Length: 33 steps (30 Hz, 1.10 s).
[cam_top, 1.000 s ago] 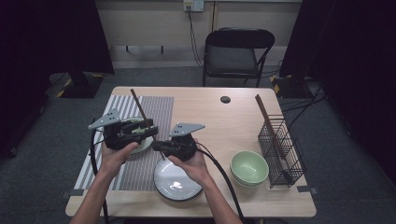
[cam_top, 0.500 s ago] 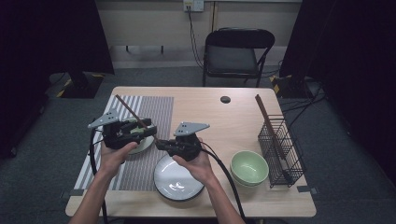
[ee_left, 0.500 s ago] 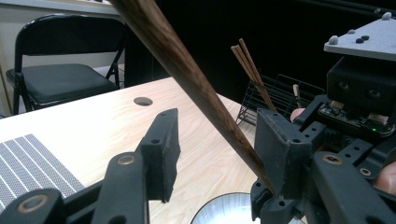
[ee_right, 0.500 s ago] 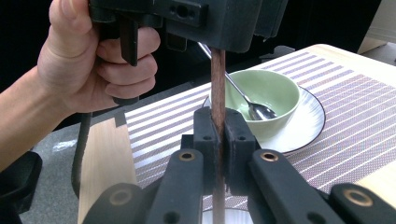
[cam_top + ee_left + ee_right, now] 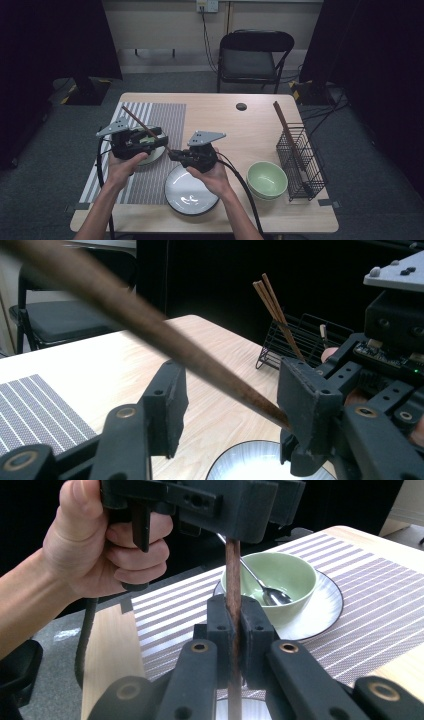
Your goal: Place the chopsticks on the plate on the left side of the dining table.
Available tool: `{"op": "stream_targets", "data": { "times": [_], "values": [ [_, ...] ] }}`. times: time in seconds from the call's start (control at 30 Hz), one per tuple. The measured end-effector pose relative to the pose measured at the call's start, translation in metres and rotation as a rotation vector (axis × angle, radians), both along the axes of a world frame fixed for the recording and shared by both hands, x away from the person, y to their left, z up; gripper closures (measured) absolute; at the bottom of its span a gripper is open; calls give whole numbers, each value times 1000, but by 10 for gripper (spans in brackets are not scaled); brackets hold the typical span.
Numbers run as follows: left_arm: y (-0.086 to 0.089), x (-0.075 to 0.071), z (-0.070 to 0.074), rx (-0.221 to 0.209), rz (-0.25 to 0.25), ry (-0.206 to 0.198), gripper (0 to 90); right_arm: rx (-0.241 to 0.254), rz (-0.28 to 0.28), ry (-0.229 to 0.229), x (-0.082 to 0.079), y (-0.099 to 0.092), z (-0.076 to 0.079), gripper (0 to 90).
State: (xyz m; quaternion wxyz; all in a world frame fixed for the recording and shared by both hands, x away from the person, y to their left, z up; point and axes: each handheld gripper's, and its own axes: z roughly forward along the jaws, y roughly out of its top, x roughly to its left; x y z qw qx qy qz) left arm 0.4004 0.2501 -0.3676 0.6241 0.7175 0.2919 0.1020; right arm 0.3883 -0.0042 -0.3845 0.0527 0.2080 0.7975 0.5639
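A long brown chopstick [image 5: 145, 127] slants across the striped placemat [image 5: 165, 117]. My right gripper [image 5: 232, 625] is shut on its near end, above the white plate [image 5: 192, 197]. The chopstick [image 5: 150, 332] passes between the jaws of my left gripper [image 5: 230, 405]. Those jaws have just been opening and the left jaw stands apart from the stick. Under the left gripper [image 5: 156, 137] sits a green bowl [image 5: 272, 577] holding a spoon [image 5: 265, 592], on a white saucer [image 5: 320, 607].
Stacked green bowls [image 5: 267, 180] stand at the right, beside a black wire rack [image 5: 300, 160] holding more chopsticks [image 5: 282, 122]. A small black disc [image 5: 241, 106] lies near the far edge. A folding chair [image 5: 250, 55] stands behind the table.
The chopstick's far tip has swung left and lower, so it lies flatter than a second ago. The right gripper has shifted slightly off the plate's middle; the left hand stays put.
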Motion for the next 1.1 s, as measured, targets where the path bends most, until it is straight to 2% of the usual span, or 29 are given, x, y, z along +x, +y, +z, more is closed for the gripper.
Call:
{"op": "stream_targets", "data": {
  "times": [0.13, 0.2, 0.33, 0.47, 0.57, 0.77, 0.87, 0.93, 1.1],
  "values": [
    [0, -3, 5, -48, -6, -1, 437, 22, 23, -1, -1, 2, 0, 854],
    [0, -5, 10, -1, 23, -24, 420, 24, 27, -4, -2, 3, 0, 854],
    [11, -5, 12, -27, 49, -33, 394, 13, 34, -5, -4, 4, -1, 854],
    [25, -4, 15, -51, 97, -40, 373, 12, 32, 2, -4, 2, -3, 854],
    [32, -4, 17, -47, 118, -46, 357, 5, 32, -2, -5, 1, -3, 854],
    [37, -3, 16, -60, 125, -43, 353, 9, 31, -16, -5, 1, 3, 853],
    [37, -2, 15, -46, 124, -42, 350, 7, 29, -17, -5, -1, 6, 851],
    [37, -1, 12, -50, 123, -34, 343, 2, 28, -20, -5, -4, 7, 850],
    [34, 4, 7, -24, 122, -9, 337, 8, 15, -22, -4, -13, 13, 852]
  ]
}}
